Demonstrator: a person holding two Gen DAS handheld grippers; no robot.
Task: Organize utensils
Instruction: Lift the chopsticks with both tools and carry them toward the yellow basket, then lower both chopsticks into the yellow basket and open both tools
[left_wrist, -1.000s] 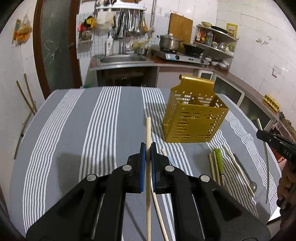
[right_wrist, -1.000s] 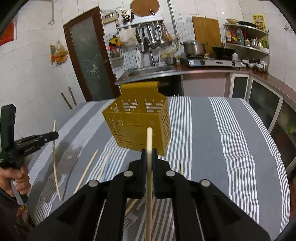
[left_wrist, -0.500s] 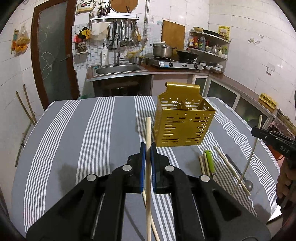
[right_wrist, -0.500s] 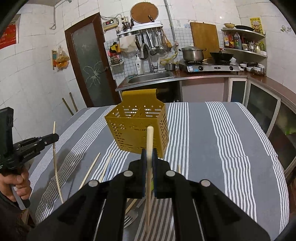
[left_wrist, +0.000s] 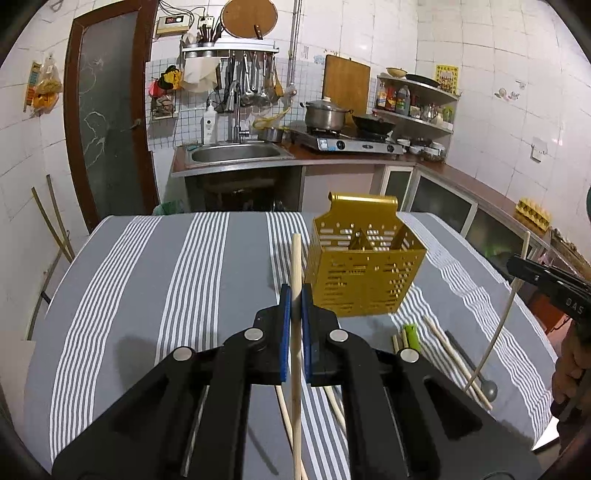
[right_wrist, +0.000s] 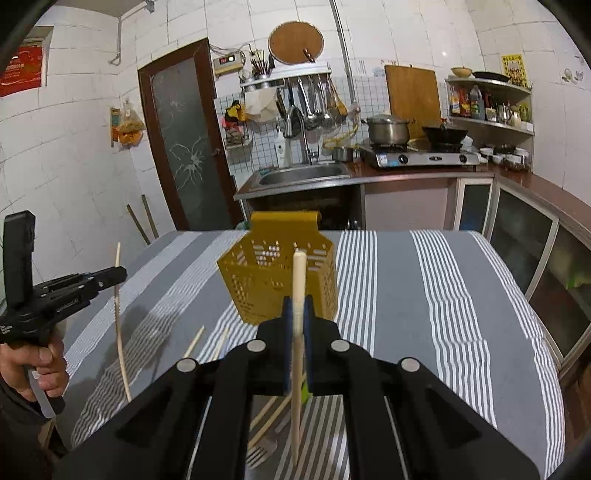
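Now each gripper is clamped on 1 wooden chopstick — left gripper holds chopstick, right gripper holds its chopstick — both sticks upright, tips toward the gold caddy mid-tabletop.

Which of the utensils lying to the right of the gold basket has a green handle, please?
The short green-handled utensil just below the gold basket, lying between pale wooden chopsticks; all the others there are plain wood or dark metal.
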